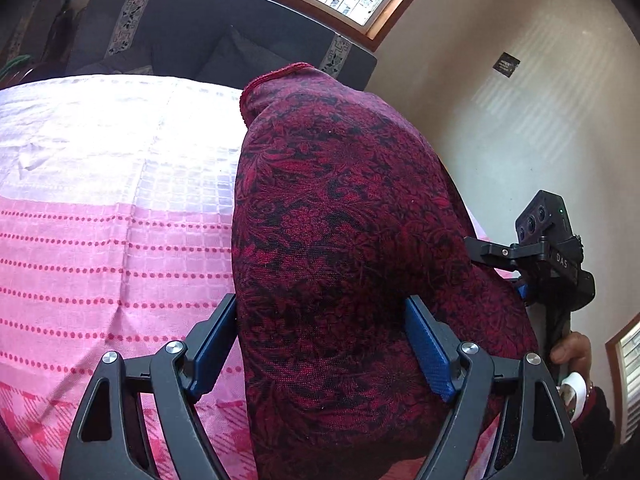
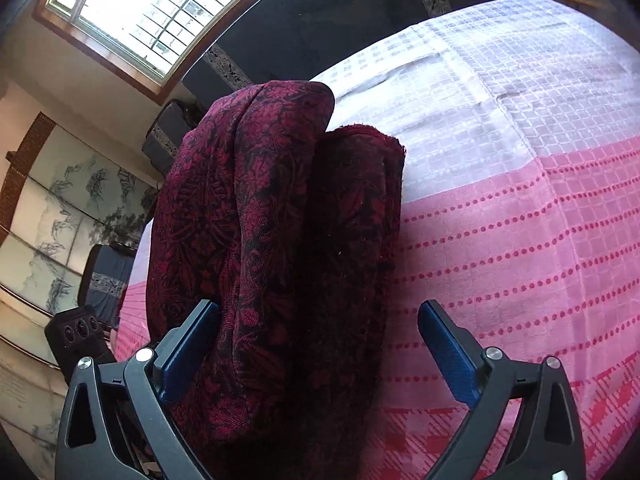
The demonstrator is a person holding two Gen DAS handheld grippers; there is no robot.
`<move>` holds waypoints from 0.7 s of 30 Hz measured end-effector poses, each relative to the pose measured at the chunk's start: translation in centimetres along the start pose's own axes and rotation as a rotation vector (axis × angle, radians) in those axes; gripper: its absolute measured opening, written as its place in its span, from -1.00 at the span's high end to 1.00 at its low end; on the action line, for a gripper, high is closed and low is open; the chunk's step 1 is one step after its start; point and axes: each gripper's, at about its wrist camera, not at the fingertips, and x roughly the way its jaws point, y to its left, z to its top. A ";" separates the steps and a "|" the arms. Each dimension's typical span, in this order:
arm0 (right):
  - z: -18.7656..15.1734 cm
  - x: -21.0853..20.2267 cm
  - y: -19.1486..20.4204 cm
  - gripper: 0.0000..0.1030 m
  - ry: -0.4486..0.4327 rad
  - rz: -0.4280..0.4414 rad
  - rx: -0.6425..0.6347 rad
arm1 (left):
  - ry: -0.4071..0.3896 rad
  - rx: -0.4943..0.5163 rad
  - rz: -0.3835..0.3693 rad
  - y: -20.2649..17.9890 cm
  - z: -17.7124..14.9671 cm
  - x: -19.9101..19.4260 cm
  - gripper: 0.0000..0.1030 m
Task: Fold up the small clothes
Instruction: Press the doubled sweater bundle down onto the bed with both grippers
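Here, a dark red garment with a black floral pattern stands bunched and doubled over on a pink-and-white bedspread. A trimmed edge shows at the garment's far top. In the right wrist view the same garment rises as two thick folds side by side.

The left gripper has its jaws wide apart with the garment filling the gap between them; both blue pads seem to touch the cloth, though whether they press on it cannot be told. The right gripper also has its jaws spread wide: the garment lies against the left-hand pad, while the other pad stands clear of the garment, over bare bedspread. A hand holds the right gripper's handle just beside the garment.

The step appears to be settling a fold. To do it well, the cloth should probably be laid flat, edges aligned, and smoothed before regripping.
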 end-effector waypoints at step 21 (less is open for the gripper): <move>-2.9 2.2 0.1 -0.44 -0.003 0.205 -0.088 | 0.027 0.084 0.101 -1.7 1.1 2.1 -0.88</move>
